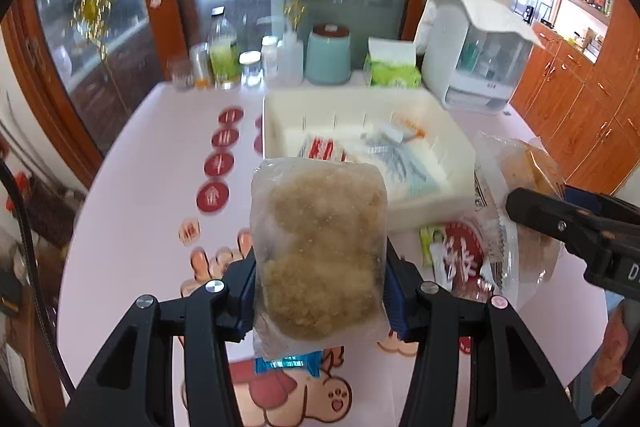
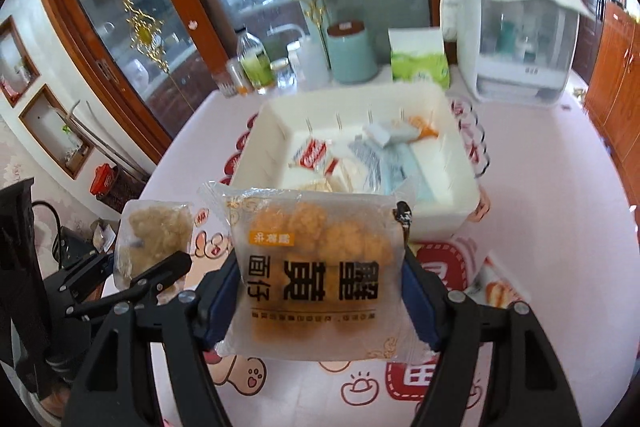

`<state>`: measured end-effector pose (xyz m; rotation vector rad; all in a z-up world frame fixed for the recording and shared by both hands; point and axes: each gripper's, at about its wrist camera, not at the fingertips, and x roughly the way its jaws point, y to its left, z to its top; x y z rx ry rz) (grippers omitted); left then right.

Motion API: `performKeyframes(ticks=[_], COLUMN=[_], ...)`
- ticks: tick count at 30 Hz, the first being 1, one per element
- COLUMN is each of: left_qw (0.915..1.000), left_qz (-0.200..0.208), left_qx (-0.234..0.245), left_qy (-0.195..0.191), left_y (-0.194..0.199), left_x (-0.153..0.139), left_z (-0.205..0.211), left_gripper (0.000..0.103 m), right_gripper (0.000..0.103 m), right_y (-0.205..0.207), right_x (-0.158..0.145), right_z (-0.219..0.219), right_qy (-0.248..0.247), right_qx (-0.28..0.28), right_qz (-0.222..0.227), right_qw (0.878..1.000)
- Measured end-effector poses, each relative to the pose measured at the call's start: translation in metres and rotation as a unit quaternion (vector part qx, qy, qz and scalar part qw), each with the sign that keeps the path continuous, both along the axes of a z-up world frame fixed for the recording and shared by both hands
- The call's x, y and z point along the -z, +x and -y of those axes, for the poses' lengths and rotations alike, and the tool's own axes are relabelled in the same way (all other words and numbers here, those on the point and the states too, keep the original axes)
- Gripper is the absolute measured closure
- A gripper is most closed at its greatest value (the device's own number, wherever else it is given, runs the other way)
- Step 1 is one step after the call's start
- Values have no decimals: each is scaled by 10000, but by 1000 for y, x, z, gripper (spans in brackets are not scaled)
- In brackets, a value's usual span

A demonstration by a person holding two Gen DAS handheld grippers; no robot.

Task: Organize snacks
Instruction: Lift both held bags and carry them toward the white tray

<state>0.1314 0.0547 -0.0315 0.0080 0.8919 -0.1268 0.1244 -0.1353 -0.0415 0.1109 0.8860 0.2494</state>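
My left gripper (image 1: 320, 291) is shut on a clear packet of pale crumbly snack (image 1: 318, 247), held above the pink table. My right gripper (image 2: 320, 267) is shut on a frosted packet of orange puffs (image 2: 316, 267) with black printed characters. Each packet shows in the other view too: the orange packet (image 1: 520, 179) at the right, the pale packet (image 2: 154, 235) at the left. Ahead of both stands the white bin (image 1: 276, 123), also seen as the white bin (image 2: 260, 139), holding several flat snack packets, one red and white (image 1: 320, 149).
A blue-wrapped snack (image 1: 288, 365) and a green and red packet (image 1: 452, 251) lie on the pink table (image 1: 152, 187). Behind the bin stand bottles and jars (image 1: 224, 59), a teal canister (image 1: 328, 53), a tissue box (image 1: 394, 67) and a white appliance (image 1: 476, 51).
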Motion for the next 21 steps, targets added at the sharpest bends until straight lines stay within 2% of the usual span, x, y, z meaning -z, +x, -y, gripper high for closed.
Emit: performKeyframes(ticks=[7,10,17,21], left_qw=[9982,9976,9969,9969], left_qz=[484,569,596,515], left_qx=[71,50,50,106], left_qy=[354,388,521,589], left_y=[27,44,77,101], left_x=[-45,-59,-72,-69], left_z=[9,8,8,15], left_gripper=[53,53,53,53], right_gripper=[30,30,29,28], right_y=[13,21,43,65], right_x=[-44,-64,-93,-97], right_z=[4,7,12,15], right_qy=[-252,-270,-396,-429], right_qx=[22,70,218,301], right_qz=[517,708,1073,1060], right_qw=[9983,9971,9932,9930])
